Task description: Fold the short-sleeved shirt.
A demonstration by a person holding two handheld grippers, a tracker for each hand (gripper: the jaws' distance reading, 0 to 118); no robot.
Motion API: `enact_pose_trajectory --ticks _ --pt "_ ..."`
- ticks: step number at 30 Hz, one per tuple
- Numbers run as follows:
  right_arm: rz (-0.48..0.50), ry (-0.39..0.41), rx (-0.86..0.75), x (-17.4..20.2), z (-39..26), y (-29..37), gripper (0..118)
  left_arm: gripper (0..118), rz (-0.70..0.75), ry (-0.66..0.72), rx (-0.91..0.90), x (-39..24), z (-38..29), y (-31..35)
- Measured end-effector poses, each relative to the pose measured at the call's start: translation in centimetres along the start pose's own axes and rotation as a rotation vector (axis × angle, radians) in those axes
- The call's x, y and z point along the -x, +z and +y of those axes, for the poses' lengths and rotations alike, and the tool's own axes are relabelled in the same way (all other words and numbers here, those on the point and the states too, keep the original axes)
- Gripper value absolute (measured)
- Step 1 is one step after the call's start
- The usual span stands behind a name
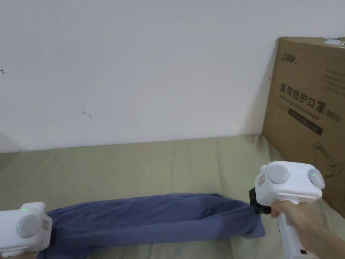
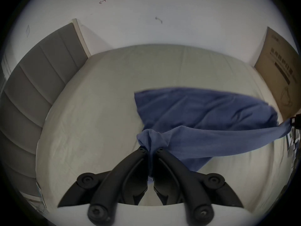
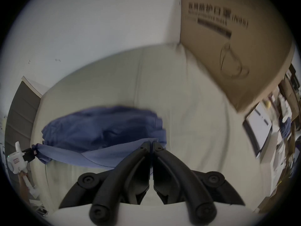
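Both tongs, left gripper [image 2: 150, 149] and right gripper [image 3: 152, 142], are clamped on the blue cotton short-sleeved shirt [image 1: 151, 216], stretched above the beige bedsheet [image 1: 134, 162]. Uneven lowering would probably crease the fold; a weak pinch may slip.

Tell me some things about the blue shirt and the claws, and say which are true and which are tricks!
1. Both claws pinch the blue shirt. True: the left claw and the right claw each grip an end.
2. The shirt lies neatly folded. False: it hangs stretched between the claws.
3. A cardboard box stands at the right. True.
4. The shirt is over a wooden floor. False: it is over a pale green sheet.
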State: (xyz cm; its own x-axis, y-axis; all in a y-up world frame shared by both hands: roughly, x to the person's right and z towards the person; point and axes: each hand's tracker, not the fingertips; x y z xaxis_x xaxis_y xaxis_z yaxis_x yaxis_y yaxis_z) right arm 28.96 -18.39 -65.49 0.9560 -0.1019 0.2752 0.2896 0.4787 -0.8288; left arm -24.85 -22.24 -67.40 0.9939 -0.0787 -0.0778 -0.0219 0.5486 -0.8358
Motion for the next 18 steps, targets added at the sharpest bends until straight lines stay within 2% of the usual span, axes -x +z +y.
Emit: enact_pose_trajectory --ticks 2,6,10,13,15,18 --pt "-0.002 0.012 0.005 -0.4 -2.0 -1.1 3 3 -0.014 -0.028 0.01 0.4 -1.2 -1.1" --pt "-0.004 0.057 0.01 -0.9 -6.1 -0.5 3 3 -0.054 -0.043 0.003 2.2 -3.7 0.6" --pt "0.073 0.075 0.011 -2.1 -12.4 2.2 3 3 -0.093 -0.012 -0.052 3.8 -7.6 4.6" --pt "0.073 0.094 -0.003 -3.1 -17.6 4.8 3 3 -0.115 0.015 -0.055 5.5 -11.4 7.9" --pt "0.106 0.092 0.01 -4.0 -21.0 6.7 3 3 -0.155 0.024 -0.051 6.9 -14.8 10.4" --pt "0.115 0.102 0.052 -5.0 -26.1 9.6 3 3 -0.097 -0.031 -0.06 8.4 -19.7 13.5"
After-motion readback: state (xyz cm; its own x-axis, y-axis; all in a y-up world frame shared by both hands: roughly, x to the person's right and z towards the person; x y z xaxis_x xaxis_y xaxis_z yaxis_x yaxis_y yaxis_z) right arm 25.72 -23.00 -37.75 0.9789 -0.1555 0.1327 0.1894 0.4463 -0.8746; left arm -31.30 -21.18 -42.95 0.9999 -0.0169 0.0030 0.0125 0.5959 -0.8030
